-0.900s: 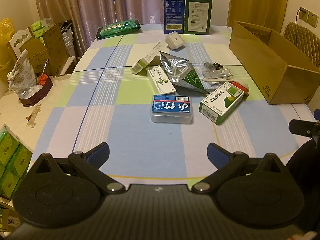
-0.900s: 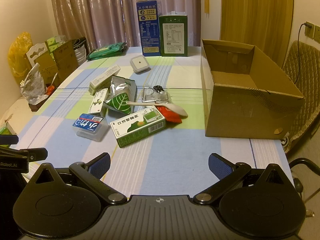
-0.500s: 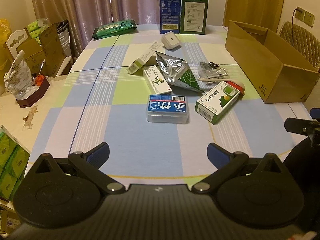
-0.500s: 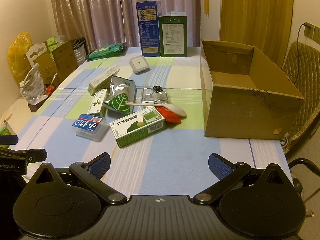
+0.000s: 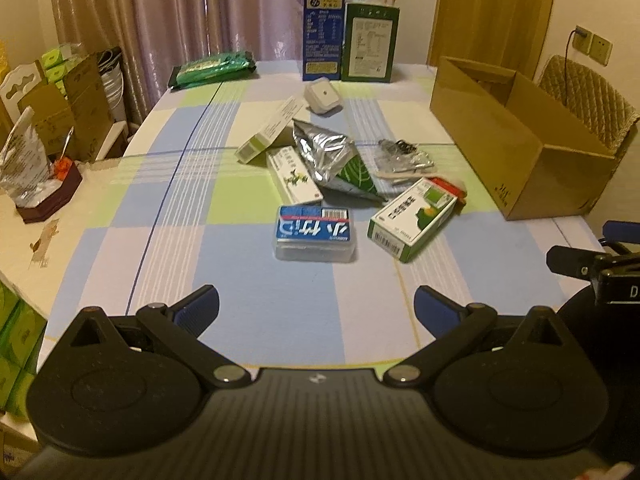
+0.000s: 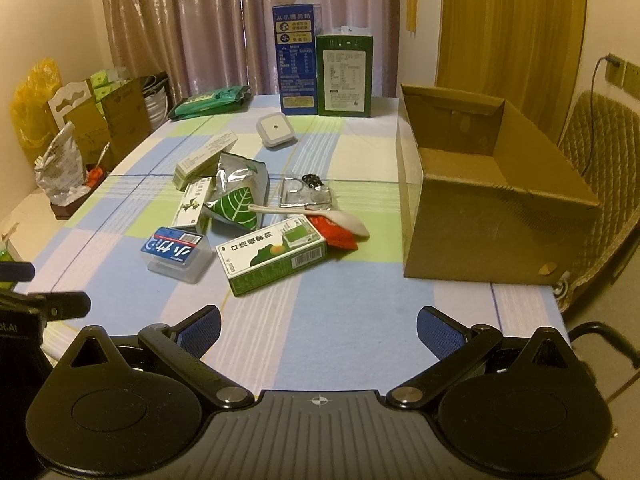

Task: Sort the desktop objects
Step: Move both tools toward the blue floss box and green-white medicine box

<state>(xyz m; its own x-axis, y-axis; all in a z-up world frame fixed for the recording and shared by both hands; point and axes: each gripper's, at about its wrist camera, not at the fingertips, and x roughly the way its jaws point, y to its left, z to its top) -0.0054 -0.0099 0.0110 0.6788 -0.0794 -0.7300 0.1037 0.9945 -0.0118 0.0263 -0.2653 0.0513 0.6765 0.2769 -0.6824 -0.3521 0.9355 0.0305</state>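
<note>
Straight ahead of your left gripper (image 5: 316, 306) lies the clear plastic case (image 5: 315, 233) with the blue label, its long axis running across your fingers. Just right of it the green-and-white carton (image 5: 412, 219) lies flat, long axis slanting from near-left to far-right, its far end touching the red packet (image 6: 335, 232). Beyond them sit the foil pouch (image 5: 336, 162) and two slim white boxes (image 5: 294, 176). Farther right, the cardboard box (image 6: 492, 200) stands open-topped; the part of its floor you can see is bare. Both your grippers are spread wide and hold nothing; your right gripper (image 6: 318, 328) hovers over the table's near edge. Against 0.9 s ago, your left view has pulled back and left, so the case sits higher in frame; the objects have not moved.
</note>
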